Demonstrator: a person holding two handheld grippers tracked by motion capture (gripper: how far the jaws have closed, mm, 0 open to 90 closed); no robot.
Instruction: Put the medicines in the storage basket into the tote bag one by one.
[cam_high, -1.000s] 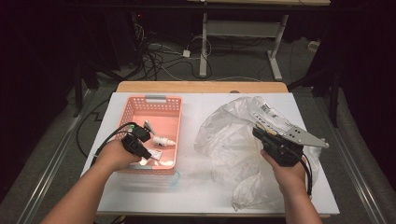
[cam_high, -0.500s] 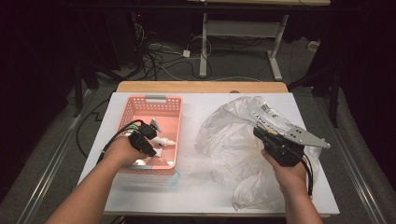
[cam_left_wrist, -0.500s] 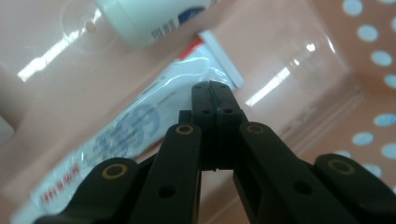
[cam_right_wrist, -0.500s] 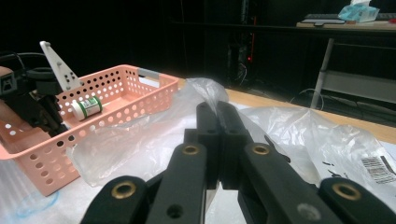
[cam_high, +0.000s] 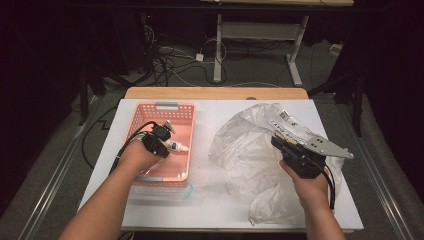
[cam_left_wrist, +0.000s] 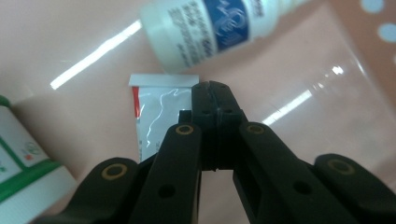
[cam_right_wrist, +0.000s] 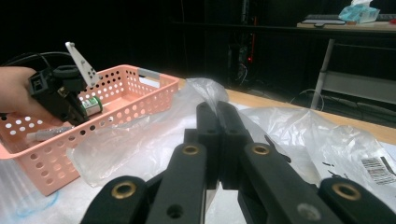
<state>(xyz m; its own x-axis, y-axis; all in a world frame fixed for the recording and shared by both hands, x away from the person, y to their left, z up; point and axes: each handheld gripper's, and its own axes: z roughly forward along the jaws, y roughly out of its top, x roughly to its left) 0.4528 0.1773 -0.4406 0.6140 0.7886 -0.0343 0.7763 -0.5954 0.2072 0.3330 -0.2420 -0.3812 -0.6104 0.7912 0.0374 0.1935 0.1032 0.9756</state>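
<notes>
A pink perforated basket (cam_high: 165, 106) stands on the left of the white table. My left gripper (cam_high: 163, 150) reaches down into it with its jaws shut. Seen along those jaws (cam_left_wrist: 210, 86), their tips overlap a corner of a white and red tube (cam_left_wrist: 159, 116) lying on the basket floor; I cannot tell whether they pinch it. A white bottle with a blue label (cam_left_wrist: 210, 28) and a green and white one (cam_left_wrist: 18, 158) lie nearby. To the right, my right gripper (cam_high: 276, 141) is shut on a crumpled clear plastic bag (cam_high: 245, 150), which peaks at the tips (cam_right_wrist: 215, 106).
The basket (cam_right_wrist: 140, 74) rests on a flat clear plastic sheet or lid (cam_high: 165, 192) near the front edge. The bag (cam_right_wrist: 303, 135) covers most of the table's right half and carries a barcode label (cam_high: 285, 116). Desk legs and cables lie beyond the table.
My left gripper has shifted a little farther away and to the right inside the basket. The right gripper and the bag have stayed put.
</notes>
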